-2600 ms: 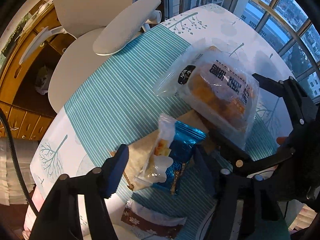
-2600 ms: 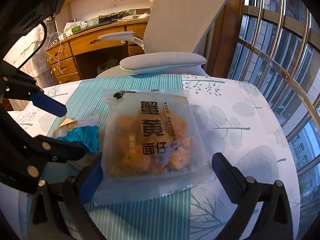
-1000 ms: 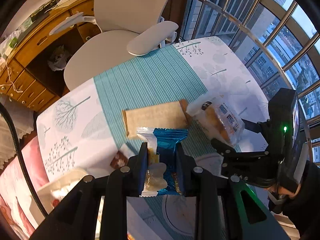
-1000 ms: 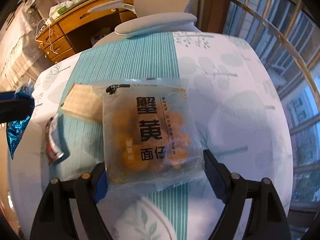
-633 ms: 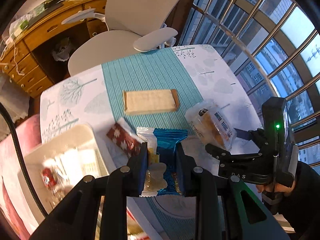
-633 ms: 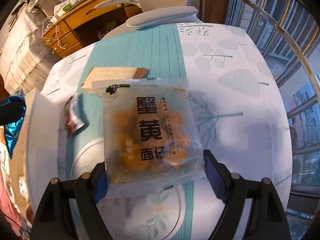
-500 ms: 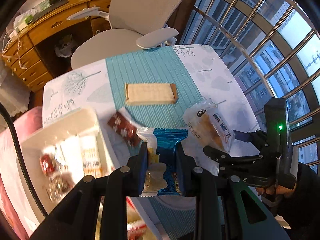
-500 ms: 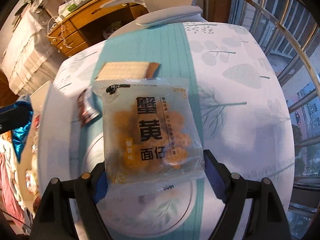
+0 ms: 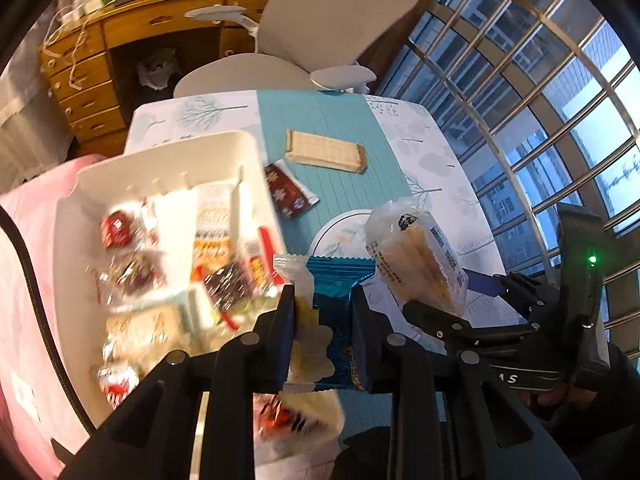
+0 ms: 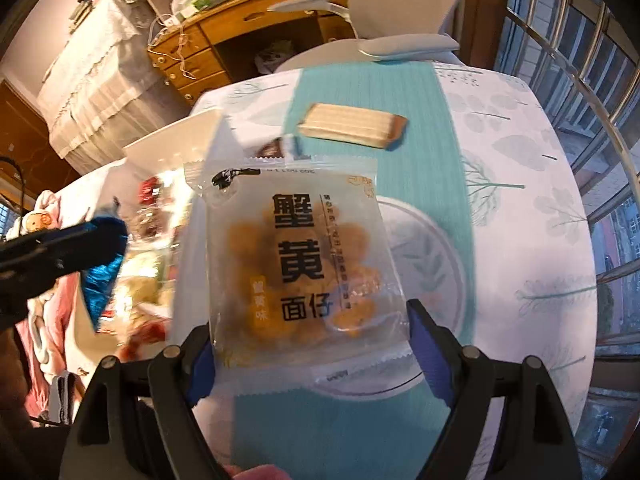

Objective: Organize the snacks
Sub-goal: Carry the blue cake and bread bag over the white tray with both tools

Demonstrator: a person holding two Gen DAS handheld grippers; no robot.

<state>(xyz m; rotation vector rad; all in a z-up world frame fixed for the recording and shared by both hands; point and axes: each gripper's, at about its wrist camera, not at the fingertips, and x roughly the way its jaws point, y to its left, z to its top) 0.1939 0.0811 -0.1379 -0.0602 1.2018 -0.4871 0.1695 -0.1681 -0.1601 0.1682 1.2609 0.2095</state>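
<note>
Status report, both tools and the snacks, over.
Left tool clamped on blue packet. Right tool holding clear snack bag. White bin alongside, path clear.

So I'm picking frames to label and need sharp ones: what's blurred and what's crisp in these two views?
Left wrist view: the white bin and the snacks in it are smeared, the blue packet in the left gripper is crisp. Right wrist view: the clear snack bag in the right gripper reads sharply, while the bin side at left is streaked; straight window bars bow.
</note>
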